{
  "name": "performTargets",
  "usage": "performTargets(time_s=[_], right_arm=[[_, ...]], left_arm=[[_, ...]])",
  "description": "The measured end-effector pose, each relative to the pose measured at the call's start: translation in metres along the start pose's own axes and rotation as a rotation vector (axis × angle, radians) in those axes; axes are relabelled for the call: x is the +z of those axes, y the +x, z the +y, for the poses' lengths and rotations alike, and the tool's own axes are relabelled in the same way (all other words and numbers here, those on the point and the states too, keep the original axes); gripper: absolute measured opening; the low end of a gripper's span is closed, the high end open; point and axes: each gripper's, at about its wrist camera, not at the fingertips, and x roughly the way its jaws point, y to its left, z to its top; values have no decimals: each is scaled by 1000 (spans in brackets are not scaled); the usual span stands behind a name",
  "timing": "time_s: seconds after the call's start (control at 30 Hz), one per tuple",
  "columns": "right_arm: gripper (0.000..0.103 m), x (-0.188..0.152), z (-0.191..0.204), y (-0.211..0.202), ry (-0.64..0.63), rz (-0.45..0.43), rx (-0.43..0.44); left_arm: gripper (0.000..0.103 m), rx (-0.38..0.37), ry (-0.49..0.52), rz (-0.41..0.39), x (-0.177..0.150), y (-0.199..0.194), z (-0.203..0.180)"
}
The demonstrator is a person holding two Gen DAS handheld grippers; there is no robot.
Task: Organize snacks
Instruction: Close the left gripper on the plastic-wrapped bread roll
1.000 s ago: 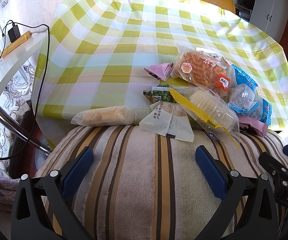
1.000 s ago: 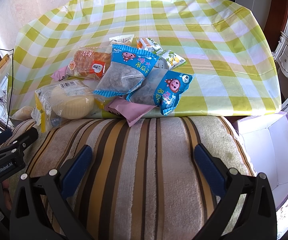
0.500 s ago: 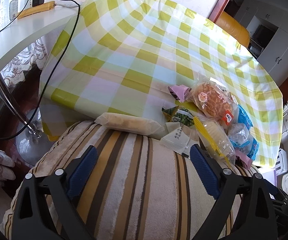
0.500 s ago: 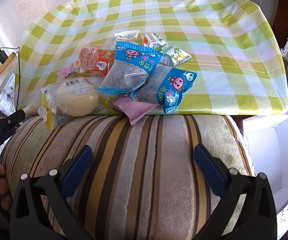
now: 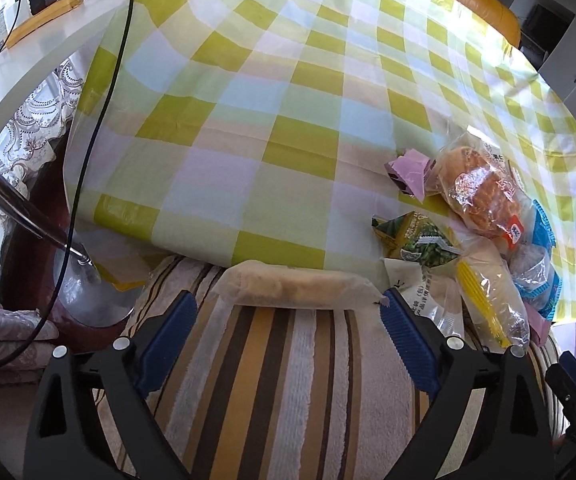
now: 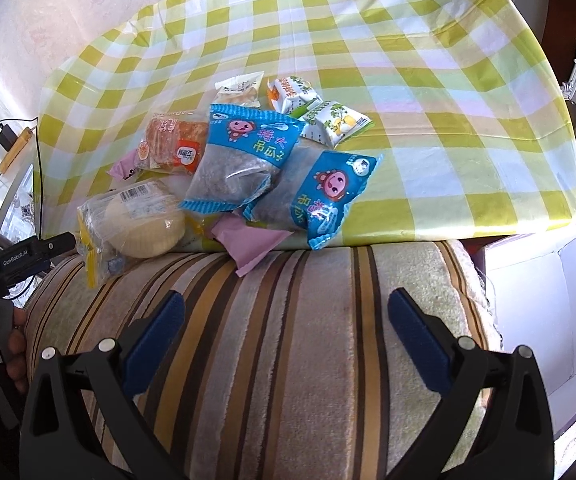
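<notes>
Nearest me lies a striped cushion (image 6: 288,340), under both my grippers. My left gripper (image 5: 288,316) has its jaws spread, just widened a little more, nothing between the pads; the long pale roll (image 5: 295,290) lies crosswise just past the tips at 12 o'clock, its right end touching the right pad. My right gripper (image 6: 288,316) is spread too and holds nothing. Beyond it, at 11 to 12 o'clock, the snack heap sits on the counter (image 6: 447,80): two blue bags (image 6: 244,156), one round bun (image 6: 140,224), one brown bread (image 6: 168,144), two pink packets (image 6: 252,244), three small sachets (image 6: 335,122). A white box (image 6: 535,304) stands at 3 o'clock.
</notes>
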Motion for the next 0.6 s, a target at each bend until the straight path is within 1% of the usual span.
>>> performTargets(time_s=[0.13,0.23,0.27,0.37,0.43,0.6], right_arm=[[102,4,-13,2,71,-10,1],[102,7,-14,6,77,-2,-9],[102,9,-13,8,69,3,-14],[102,14,-9,14,40,21,-24],[102,18,-11,17,46,25,-26],[102,30,-28,22,144,5,-19]], left_arm=[[90,5,31,18,7,9,-3],[73,12,53,31,10,16,-5],[71,16,57,30,11,17,-7],[67,20,67,24,10,16,-8],[64,15,66,17,9,14,-8],[62,23,69,-16,6,9,-10]])
